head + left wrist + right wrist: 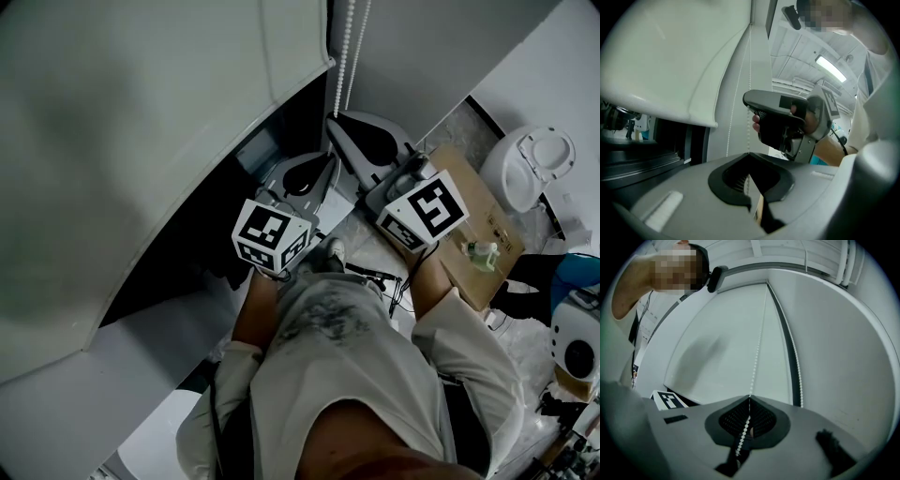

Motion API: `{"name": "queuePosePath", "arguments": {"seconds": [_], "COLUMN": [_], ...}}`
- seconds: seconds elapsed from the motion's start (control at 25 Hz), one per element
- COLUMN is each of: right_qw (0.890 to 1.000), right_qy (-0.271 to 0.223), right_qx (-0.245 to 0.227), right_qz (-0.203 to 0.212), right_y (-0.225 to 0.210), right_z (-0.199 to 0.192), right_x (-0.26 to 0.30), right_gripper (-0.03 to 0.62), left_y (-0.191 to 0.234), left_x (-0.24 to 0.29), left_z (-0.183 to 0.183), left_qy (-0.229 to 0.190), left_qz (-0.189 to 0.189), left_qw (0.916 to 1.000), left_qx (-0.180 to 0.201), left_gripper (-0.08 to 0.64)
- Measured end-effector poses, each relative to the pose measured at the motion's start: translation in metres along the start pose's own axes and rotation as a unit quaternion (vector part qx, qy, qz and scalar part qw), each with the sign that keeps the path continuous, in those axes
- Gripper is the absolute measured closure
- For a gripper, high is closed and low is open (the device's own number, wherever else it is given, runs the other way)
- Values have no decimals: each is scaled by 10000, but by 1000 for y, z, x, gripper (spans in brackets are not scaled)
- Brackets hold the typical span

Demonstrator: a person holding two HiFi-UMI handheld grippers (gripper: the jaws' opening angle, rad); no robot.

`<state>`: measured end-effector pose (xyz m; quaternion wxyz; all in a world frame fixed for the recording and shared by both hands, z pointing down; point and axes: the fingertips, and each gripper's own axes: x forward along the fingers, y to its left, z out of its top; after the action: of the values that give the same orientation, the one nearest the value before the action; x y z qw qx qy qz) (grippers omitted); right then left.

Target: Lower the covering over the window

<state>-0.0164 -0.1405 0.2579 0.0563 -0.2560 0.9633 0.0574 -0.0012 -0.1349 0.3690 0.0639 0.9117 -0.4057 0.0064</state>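
Dark window opening (pixel 281 127) is being shown in the head view beneath the pale roller blind (pixel 141 141), which is filling the left and far part of the scene, its lower edge running slantwise just left of the two grippers. A white bead chain (pixel 343 56) is hanging at the far centre, just right of the blind's side edge. The left gripper (pixel 330 157) and the right gripper (pixel 336 120) are being held side by side, both pointed at the chain, the right one farther up it. A cardboard box (pixel 483 230) is lying to the right. In the left gripper view, the jaws are being kept closed on one strand of the chain, which is running down into their tips, while the right gripper is being seen just beyond and higher, with a hand around it. In the right gripper view, the jaws are likewise being pressed together on the chain, beads showing through the jaw opening, and a second strand (pixel 798 366) is hanging free at the right.
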Motion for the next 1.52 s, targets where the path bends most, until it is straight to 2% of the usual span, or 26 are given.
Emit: {"name": "queuePosePath", "arguments": {"seconds": [0.64,0.92,1.0,1.12,1.32,1.4,1.52], "right_qw": [9961,9942,9941,9941,9943,9944,9944], "right_qy": [733,867,859,854,830,825,823], "right_qx": [481,632,643,645,651,652,655], "right_qz": [-29,-99,-130,-157,-152,-146,-122], "right_y": [5,8,4,-1,1,3,6], "right_z": [-89,-108,-108,-108,-109,-109,-108], "right_x": [-2,-6,-7,-11,-13,-12,-11], "right_gripper": [574,574,574,574,574,574,574], "left_y": [14,15,15,17,22,21,17], "left_x": [-2,-8,-14,-24,-24,-17,-3], "left_z": [-87,-105,-91,-44,52,84,116], "left_qy": [631,793,708,264,-532,-739,-938], "left_qz": [224,268,293,298,220,149,3], "left_qw": [9967,9951,9957,9982,9983,9968,9947], "left_qx": [-454,-519,-515,-456,48,273,415], "left_gripper": [551,543,513,471,446,435,423]}}
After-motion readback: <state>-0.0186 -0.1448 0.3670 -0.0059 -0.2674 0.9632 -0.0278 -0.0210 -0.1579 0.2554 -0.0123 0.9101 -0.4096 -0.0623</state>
